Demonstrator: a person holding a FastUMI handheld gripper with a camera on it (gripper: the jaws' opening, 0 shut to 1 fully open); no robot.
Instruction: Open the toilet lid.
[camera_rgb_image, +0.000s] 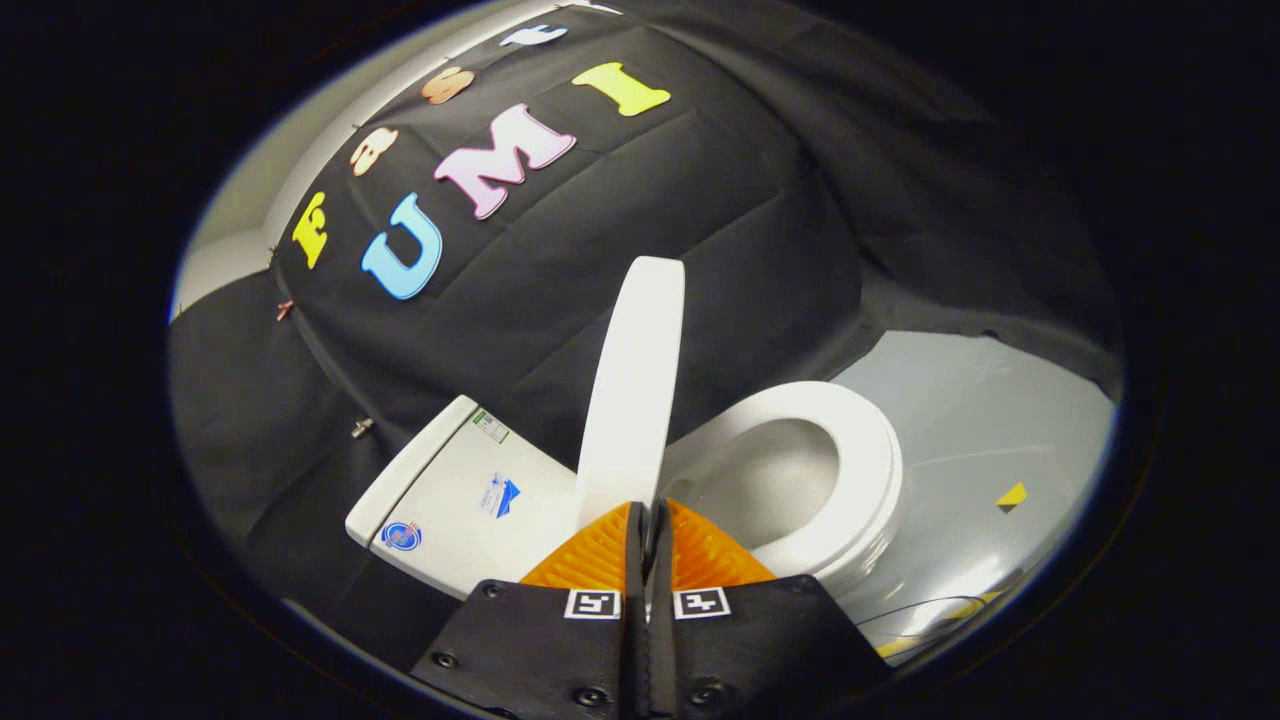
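The white toilet lid (632, 380) stands raised nearly upright, seen edge-on, just ahead of the tongs (648, 520). The tongs' fingers are pressed together with hardly a gap; whether the lid's lower edge is caught between them cannot be told. To the lid's left lies the white tank (450, 500), bearing small labels. To its right the seat ring (860, 480) and open bowl (780, 480) are exposed. Grey floor (980, 420) lies open beyond the seat, with a small yellow marker (1011, 496). The bowl's base is hidden.

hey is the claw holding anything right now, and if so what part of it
Cannot be told for sure. The claw has its fingers nearly together at the near edge of the raised toilet lid, perhaps pinching that thin edge. The seat lies down.
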